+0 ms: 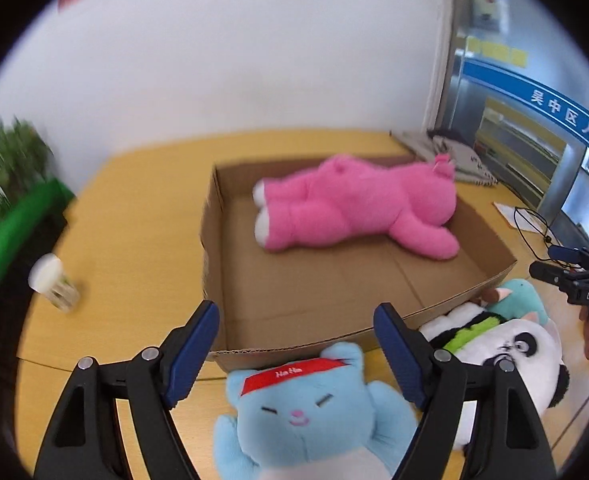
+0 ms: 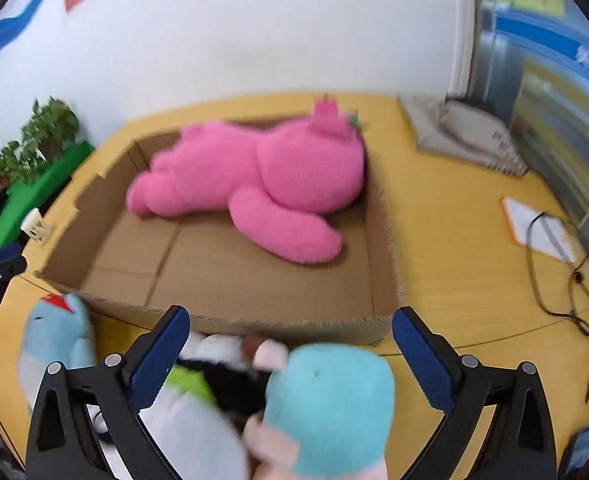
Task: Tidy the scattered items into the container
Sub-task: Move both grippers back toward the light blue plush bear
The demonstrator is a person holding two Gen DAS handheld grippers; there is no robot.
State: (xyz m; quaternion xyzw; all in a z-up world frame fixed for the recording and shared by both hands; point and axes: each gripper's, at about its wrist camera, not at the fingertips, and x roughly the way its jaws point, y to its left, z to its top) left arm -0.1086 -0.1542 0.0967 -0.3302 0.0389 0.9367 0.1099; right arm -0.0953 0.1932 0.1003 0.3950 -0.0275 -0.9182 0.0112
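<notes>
Downward, both hand-held grippers [image 1: 296, 354] [image 2: 290, 356] over plush toys [image 1: 310, 408].

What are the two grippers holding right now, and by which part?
Nothing. The left gripper is open over the blue cat plush, the right gripper open over the teal plush; neither toy is pinched.

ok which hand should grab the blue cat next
Left, probably. Its open gripper already frames the blue cat beside the box. The right gripper straddles the teal toy; there the cat sits off to its left.
</notes>
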